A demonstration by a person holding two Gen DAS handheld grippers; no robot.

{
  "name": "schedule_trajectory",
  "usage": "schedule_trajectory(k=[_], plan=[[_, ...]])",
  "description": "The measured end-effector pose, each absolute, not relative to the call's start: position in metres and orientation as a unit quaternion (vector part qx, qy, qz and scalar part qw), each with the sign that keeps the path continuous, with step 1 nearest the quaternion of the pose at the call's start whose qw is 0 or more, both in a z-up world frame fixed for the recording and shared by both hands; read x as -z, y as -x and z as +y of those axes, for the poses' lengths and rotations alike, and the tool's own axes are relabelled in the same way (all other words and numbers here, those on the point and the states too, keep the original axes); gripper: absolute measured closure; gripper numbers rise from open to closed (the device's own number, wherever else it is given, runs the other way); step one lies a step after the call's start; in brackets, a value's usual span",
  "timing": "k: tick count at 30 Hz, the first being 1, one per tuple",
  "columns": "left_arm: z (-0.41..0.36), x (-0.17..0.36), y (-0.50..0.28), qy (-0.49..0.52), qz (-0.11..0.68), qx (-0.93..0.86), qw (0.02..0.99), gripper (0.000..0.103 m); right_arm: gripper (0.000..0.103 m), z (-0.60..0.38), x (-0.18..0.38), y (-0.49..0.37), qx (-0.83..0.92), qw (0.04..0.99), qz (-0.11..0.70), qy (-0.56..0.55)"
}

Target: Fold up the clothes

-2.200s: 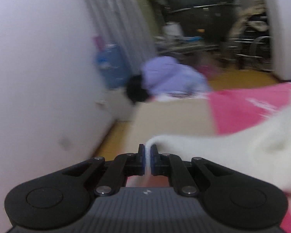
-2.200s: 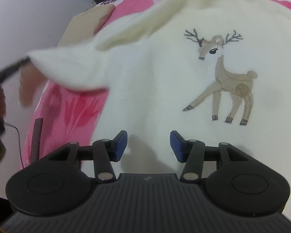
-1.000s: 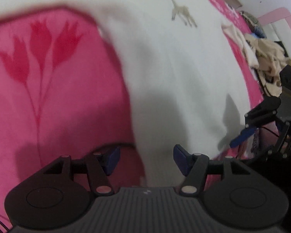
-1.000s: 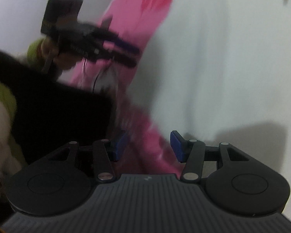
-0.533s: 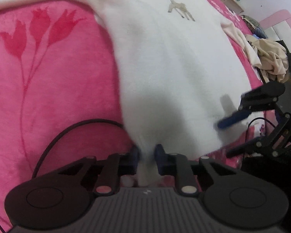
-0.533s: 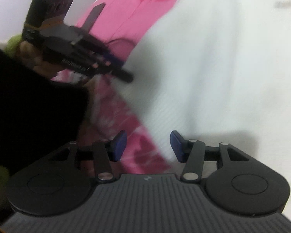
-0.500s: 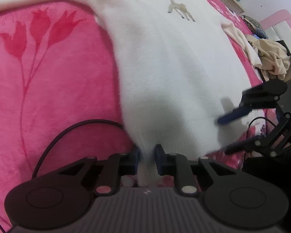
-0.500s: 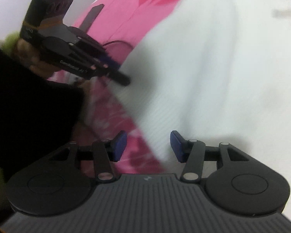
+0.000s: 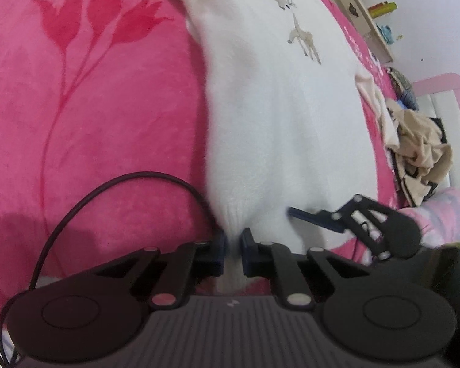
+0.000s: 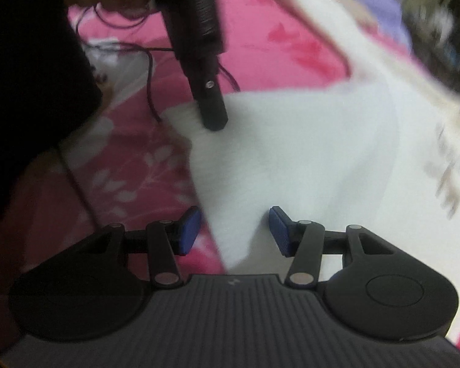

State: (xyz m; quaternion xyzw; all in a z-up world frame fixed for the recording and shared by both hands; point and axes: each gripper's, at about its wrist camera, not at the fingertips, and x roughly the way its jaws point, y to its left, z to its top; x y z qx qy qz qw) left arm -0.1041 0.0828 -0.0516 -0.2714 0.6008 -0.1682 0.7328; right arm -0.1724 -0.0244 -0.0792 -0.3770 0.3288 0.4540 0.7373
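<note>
My left hand-held gripper [image 9: 234, 242] pinches the hem of the white sweater [image 9: 279, 116] spread on the pink bed [image 9: 92, 107], my right hand-held gripper [image 10: 234, 230] gapes around the hem farther along, so I'd clamp squarely, then lift both corners level.

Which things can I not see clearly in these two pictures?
- Sweater hem corner: left wrist view, hidden between the closed left claw pads.
- Deer print: right wrist view, smeared by motion blur.
- Shelf items: left wrist view, too small.
- Beige clothes pile: left wrist view, partly behind the bed edge.
</note>
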Motion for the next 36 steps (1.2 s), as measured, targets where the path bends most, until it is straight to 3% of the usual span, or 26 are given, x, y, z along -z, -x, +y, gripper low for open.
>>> schedule_trajectory(k=[4,5,6,7,14,29,31,34,36], plan=[[0.086,0.051,0.106,0.291,0.601,0.167,0.725,0.092,0.056,-0.017,0.092,0.188,-0.456,0.732,0.249,0.439],[0.082,0.051,0.103,0.294,0.601,0.166,0.725,0.093,0.063,-0.018,0.091,0.191,-0.456,0.731,0.236,0.449],[0.078,0.052,0.101,0.294,0.6,0.165,0.725,0.093,0.087,-0.019,0.089,0.193,-0.453,0.733,0.228,0.455],[0.075,0.051,0.101,0.29,0.6,0.166,0.726,0.093,0.097,-0.018,0.086,0.193,-0.449,0.736,0.227,0.454],[0.065,0.037,0.104,0.213,0.613,0.184,0.738,0.099,0.099,-0.016,0.058,0.187,-0.473,0.732,0.256,0.418],[0.046,0.042,0.105,0.14,0.63,0.207,0.735,0.098,0.099,-0.002,0.068,0.173,-0.531,0.681,0.343,0.37],[0.043,0.039,0.104,0.126,0.628,0.215,0.737,0.091,0.099,-0.001,0.074,0.175,-0.535,0.674,0.348,0.371],[0.046,0.022,0.095,0.101,0.603,0.211,0.762,0.062,0.099,0.001,0.079,0.177,-0.541,0.666,0.351,0.375],[0.052,0.012,0.082,0.096,0.584,0.195,0.782,0.052,0.099,0.003,0.079,0.174,-0.546,0.661,0.357,0.371]])
